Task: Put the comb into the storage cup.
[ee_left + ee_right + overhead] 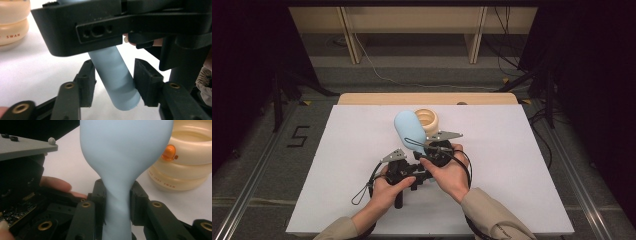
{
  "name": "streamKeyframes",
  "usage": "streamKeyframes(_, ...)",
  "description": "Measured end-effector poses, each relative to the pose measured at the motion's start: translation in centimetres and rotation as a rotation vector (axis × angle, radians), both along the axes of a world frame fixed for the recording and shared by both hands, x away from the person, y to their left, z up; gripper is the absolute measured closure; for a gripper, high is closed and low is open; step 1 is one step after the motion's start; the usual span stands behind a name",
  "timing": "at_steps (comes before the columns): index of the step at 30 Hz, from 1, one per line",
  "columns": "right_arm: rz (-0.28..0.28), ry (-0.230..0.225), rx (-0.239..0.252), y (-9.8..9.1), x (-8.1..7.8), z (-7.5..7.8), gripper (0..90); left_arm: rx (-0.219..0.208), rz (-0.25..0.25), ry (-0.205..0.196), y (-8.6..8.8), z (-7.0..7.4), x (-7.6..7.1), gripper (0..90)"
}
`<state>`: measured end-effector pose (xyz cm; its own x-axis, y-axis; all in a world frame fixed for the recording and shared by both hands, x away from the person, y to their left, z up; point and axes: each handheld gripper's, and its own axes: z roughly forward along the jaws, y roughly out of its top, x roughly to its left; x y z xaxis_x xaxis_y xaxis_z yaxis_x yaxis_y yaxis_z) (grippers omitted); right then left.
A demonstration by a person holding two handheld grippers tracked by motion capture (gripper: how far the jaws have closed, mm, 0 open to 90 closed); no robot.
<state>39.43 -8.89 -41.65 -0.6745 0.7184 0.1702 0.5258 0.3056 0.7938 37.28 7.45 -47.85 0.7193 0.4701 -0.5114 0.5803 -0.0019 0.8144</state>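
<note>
- Right gripper (117,202) clamps the balloon (125,150) at its neck.
- Left gripper (113,85) pinches the neck's end.
- Pump (427,120) sits just behind; table (522,170) edges lie well off.

Even overhead light leaves the white table (512,165) bright and the room beyond dark; beside the jaws, close-up surfaces blur and shadows stay faint.

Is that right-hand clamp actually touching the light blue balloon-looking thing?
Touching. In the right gripper view the right gripper has both black pads pressed against the twisted neck of the blue balloon, no gap either side.
</note>
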Motion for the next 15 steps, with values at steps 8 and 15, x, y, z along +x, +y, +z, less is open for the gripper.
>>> streamKeyframes(8, 0.001, 0.002, 0.009, -0.09, 0.00, 0.13, 71.2, -0.005, 0.017, 0.017, 0.32, -0.13, 0.12, 60.6)
streamKeyframes(15, 0.007, 0.002, 0.017, -0.03, -0.03, 0.25, 71.2, -0.012, 0.040, 0.034, 0.66, -0.11, 0.17, 64.6)
